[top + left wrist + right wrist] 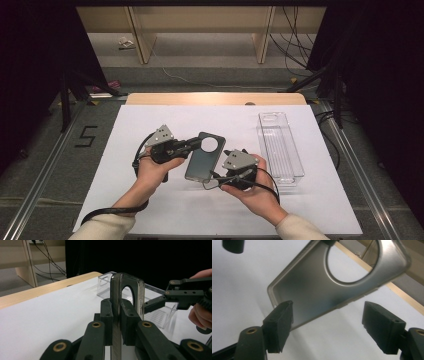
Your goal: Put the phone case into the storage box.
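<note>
A dark, see-through phone case with a round camera cutout is held just above the white sheet. My left gripper is shut on its upper left edge; in the left gripper view the case stands edge-on between the two pads. My right gripper is at the case's near end with its jaws apart. In the right gripper view the case hangs ahead of the open gripper, its long edge just past the left pad.
A clear plastic tray lies lengthwise at the right of the white sheet, also seen as the tray behind the case. The table's wooden edge runs along the back. Dark stands flank the table.
</note>
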A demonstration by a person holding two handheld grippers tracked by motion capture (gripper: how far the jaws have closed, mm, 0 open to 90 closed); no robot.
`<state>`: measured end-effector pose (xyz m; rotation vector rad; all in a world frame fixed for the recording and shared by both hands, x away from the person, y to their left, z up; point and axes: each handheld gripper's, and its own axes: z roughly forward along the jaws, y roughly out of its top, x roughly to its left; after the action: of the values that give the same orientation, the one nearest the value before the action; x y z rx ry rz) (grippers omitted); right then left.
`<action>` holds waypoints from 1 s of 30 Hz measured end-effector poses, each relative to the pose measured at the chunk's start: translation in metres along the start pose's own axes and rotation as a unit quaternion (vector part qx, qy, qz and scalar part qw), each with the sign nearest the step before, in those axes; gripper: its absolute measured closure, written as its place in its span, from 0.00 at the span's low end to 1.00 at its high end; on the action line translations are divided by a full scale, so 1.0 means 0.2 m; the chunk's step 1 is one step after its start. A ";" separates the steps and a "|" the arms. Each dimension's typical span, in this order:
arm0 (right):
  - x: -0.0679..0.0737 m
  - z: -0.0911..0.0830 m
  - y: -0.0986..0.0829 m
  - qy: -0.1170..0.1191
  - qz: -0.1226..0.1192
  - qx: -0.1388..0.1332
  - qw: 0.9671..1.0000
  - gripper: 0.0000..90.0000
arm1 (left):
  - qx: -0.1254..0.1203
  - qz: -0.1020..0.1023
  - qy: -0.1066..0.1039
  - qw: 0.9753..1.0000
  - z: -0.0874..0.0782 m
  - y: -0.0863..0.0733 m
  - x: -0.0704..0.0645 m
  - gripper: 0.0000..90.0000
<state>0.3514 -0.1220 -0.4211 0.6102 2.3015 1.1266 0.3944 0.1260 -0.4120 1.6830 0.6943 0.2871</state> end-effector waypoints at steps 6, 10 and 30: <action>-0.03 -0.01 0.00 -0.009 0.018 -0.006 1.000 0.28 | -0.005 0.010 0.000 1.000 -0.01 0.00 -0.01 0.91; -0.05 -0.01 0.00 -0.015 0.030 -0.012 0.999 0.28 | -0.006 0.013 -0.002 1.000 -0.01 0.00 -0.02 0.91; -0.14 -0.02 0.03 -0.046 0.094 -0.050 0.993 0.36 | -0.020 0.020 0.009 1.000 -0.01 -0.02 -0.03 0.91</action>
<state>0.3722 -0.1368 -0.4076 0.8353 2.1306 1.2650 0.3875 0.1245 -0.4134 1.6601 0.6645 0.3427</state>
